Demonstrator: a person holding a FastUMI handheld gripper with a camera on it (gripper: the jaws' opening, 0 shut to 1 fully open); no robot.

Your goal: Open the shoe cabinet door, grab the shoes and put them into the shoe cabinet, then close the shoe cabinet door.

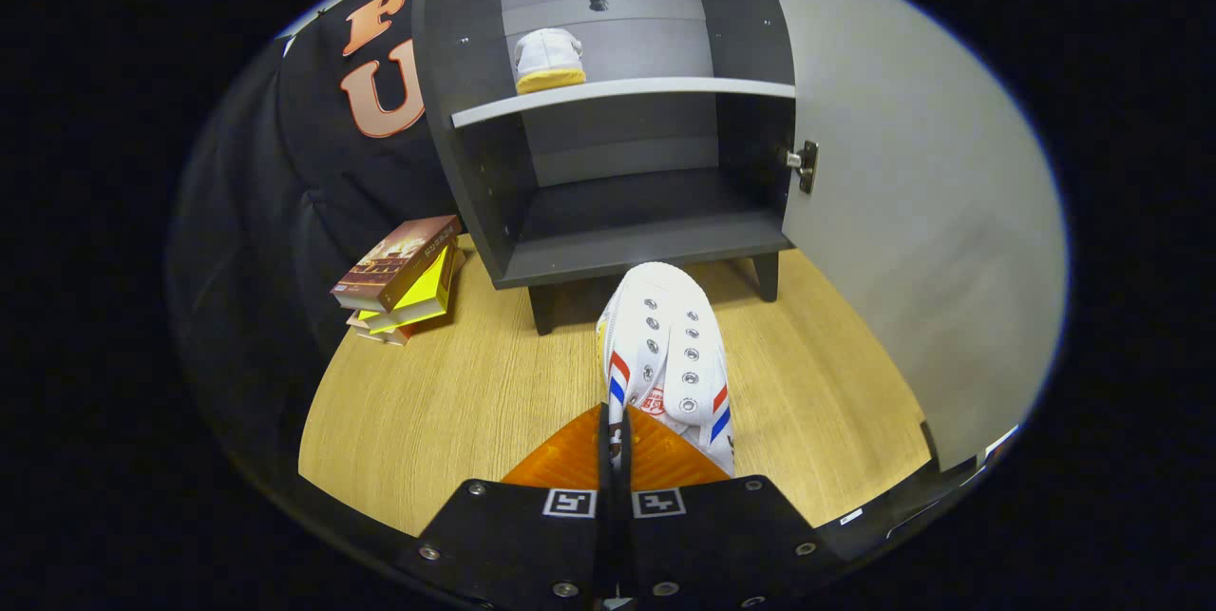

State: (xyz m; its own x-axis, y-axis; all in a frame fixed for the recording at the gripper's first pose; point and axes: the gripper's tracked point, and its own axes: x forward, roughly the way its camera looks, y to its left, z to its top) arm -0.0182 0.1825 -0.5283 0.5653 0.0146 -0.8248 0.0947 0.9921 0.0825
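Observation:
My gripper (616, 445) is shut on the side wall of a white sneaker (667, 354) with red and blue stripes. The sneaker hangs above the wooden floor, toe pointing ahead at the shoe cabinet (608, 117). The dark cabinet stands open just beyond the shoe; its grey door (912, 212) is swung out to the right. A second white sneaker (548, 60) with a yellowish sole rests on the upper shelf (617, 96). The bottom shelf (636, 245) lies bare, right ahead of the held shoe's toe.
A stack of books (404, 276) lies on the wooden floor (456, 402) to the left of the cabinet, against the black cloth wall. The open door bounds the space on the right.

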